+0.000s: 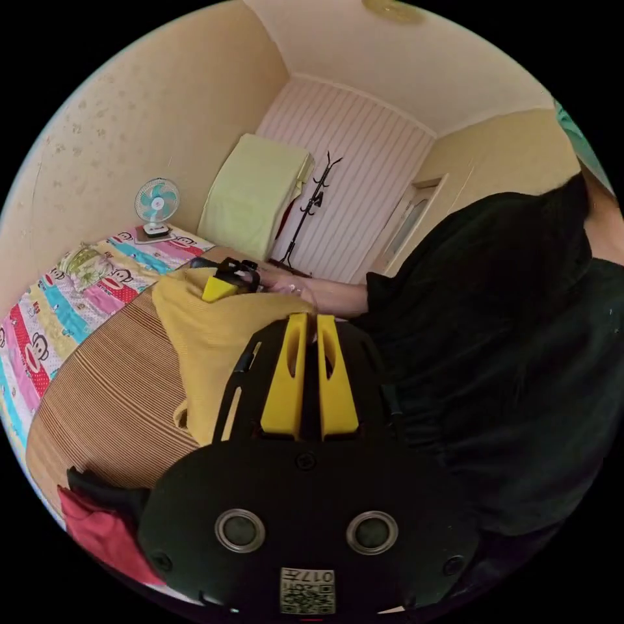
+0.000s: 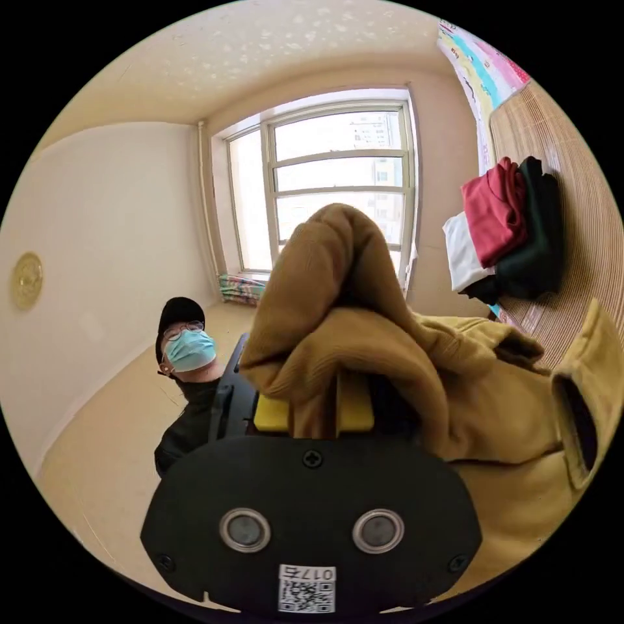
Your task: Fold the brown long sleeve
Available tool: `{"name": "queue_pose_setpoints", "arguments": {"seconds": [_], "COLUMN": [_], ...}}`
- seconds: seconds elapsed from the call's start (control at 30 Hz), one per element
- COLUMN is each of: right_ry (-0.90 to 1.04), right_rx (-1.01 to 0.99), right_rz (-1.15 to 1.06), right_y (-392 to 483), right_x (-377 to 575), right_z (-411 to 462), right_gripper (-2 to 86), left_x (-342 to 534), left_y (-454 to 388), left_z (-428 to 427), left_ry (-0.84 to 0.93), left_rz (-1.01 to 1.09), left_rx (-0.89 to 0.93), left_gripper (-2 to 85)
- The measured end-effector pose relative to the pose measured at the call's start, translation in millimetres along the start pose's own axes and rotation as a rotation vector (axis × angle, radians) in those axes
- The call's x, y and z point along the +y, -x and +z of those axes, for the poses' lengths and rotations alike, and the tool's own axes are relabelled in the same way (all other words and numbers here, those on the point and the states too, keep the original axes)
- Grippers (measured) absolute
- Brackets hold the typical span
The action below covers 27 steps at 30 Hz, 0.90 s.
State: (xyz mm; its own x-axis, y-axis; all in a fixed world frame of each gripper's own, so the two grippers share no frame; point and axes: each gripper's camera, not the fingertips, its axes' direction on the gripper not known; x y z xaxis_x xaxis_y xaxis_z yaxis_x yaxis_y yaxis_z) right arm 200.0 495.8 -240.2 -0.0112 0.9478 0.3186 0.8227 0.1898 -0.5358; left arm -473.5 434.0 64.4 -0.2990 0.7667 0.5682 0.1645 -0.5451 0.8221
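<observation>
The brown long sleeve (image 1: 208, 344) lies bunched on the striped mat (image 1: 110, 390), its upper edge lifted. In the left gripper view my left gripper (image 1: 312, 320) hovers just over the garment's near edge, its yellow jaws shut with no cloth seen in the thin gap. Farther along that edge, a hand holds my right gripper (image 1: 227, 279) against the fabric. In the right gripper view the brown long sleeve (image 2: 351, 312) is heaped over my right gripper (image 2: 315, 390). Its jaws are shut on a thick fold and their tips are buried in cloth. A cuff (image 2: 585, 396) hangs at the right.
A stack of folded red, dark and white clothes (image 2: 507, 227) sits on the mat, also seen as red cloth (image 1: 104, 526). A patterned bedsheet (image 1: 78, 305) and a small fan (image 1: 156, 205) lie beyond. The person in a dark top (image 1: 507, 338) stands close.
</observation>
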Motion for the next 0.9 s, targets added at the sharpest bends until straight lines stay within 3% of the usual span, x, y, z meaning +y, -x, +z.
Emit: {"name": "queue_pose_setpoints", "arguments": {"seconds": [0.07,0.13,0.23,0.37,0.43,0.63,0.7,0.77,0.8,0.9], "right_ry": [-0.026,-0.01,0.052,0.3,0.399,0.787,0.869,0.88,0.868,0.73], "right_rx": [0.005,0.17,0.372,0.563,0.641,0.935,1.016,1.061,1.061,1.026], "right_rz": [-0.135,-0.269,-0.516,-0.814,-0.869,-0.697,-0.639,-0.599,-0.586,-0.553], "right_y": [18.3,51.3,120.0,188.6,189.5,88.6,58.8,37.1,34.6,38.1], "right_x": [18.6,30.0,49.2,75.5,82.2,85.9,92.3,101.0,102.0,106.1], "right_z": [-14.2,-22.5,-20.9,37.3,72.4,180.8,198.3,204.3,202.7,182.2], "right_gripper": [6.9,6.3,5.8,6.1,6.2,5.4,4.8,4.6,4.6,5.1], "left_x": [-11.0,-15.0,-15.4,11.8,21.9,42.0,63.0,96.7,104.9,136.3], "left_y": [3.7,12.1,41.3,119.2,144.6,223.6,245.1,262.7,265.0,270.4], "left_z": [34.5,41.5,7.4,-52.3,-57.3,15.5,36.2,57.8,62.0,65.7], "left_ry": [0.167,0.218,0.024,-0.375,-0.449,-0.249,-0.158,-0.051,-0.055,-0.326], "left_rz": [-0.027,-0.053,-0.143,-0.492,-0.586,-0.971,-1.111,-1.282,-1.312,-1.352], "left_rx": [-0.072,-0.106,0.041,0.286,0.362,0.604,0.612,0.589,0.612,0.748], "left_gripper": [6.1,7.1,9.5,18.3,21.3,26.7,21.9,10.4,7.4,5.1]}}
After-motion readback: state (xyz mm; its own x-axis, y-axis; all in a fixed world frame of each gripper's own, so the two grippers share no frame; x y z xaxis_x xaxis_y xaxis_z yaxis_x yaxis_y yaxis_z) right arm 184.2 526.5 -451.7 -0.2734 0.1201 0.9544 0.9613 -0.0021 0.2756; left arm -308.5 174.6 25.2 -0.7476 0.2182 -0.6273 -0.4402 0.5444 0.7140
